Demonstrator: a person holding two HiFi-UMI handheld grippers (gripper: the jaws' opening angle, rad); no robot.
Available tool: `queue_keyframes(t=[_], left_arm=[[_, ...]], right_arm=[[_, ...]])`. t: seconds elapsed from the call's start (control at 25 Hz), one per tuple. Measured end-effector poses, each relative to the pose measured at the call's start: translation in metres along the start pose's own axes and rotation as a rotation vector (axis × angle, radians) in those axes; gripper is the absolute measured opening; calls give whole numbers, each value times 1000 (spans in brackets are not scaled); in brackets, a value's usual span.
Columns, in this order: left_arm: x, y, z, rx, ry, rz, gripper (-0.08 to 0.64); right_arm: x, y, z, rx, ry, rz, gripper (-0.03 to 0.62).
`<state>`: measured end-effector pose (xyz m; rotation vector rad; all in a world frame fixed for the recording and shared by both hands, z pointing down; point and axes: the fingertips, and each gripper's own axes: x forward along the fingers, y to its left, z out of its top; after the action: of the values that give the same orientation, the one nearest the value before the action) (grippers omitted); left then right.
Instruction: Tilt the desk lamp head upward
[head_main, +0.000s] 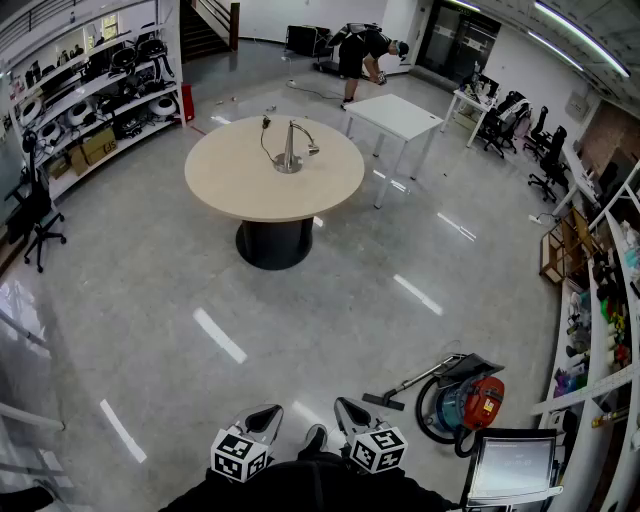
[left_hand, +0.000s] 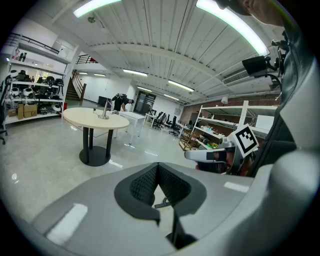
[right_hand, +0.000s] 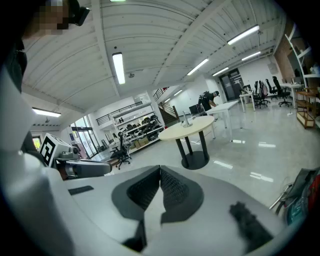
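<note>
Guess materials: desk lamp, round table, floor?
Desk lamp: likely metal, silvery; grey sheen on stem and base.
Round table: top looks like pale wood laminate, matte, even beige; dark pedestal, material unclear.
Floor: polished stone or tile, glossy; mirrors ceiling lights.

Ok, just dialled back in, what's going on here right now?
Nothing is being handled yet. The person wearing the rig stands well back from the work, holding the left gripper and right gripper low in front, both shut and empty. The silver desk lamp stands untouched on the round beige table across the room. Another person in dark clothes bends over beyond the white table, and a red canister vacuum cleaner sits on the floor at the right.
</note>
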<state>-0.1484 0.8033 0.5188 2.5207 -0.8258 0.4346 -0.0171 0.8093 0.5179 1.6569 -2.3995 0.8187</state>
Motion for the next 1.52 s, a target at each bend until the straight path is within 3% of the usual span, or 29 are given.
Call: queue_keyframes(t=[0.28, 0.56, 0.72, 1.04, 1.52], left_arm=[[60, -12, 30, 21, 18, 19, 6], [90, -2, 52, 1, 31, 52, 6], [115, 15, 61, 6, 46, 24, 6], [175, 75, 113, 25, 27, -76, 6], [211, 207, 165, -35, 11, -88, 6]], right_arm=[[6, -73, 34, 54, -17, -17, 5], [28, -100, 41, 76, 10, 16, 5], [45, -119, 58, 73, 15, -11, 5], [107, -154, 107, 63, -13, -116, 5], [240, -140, 161, 15, 17, -111, 5]])
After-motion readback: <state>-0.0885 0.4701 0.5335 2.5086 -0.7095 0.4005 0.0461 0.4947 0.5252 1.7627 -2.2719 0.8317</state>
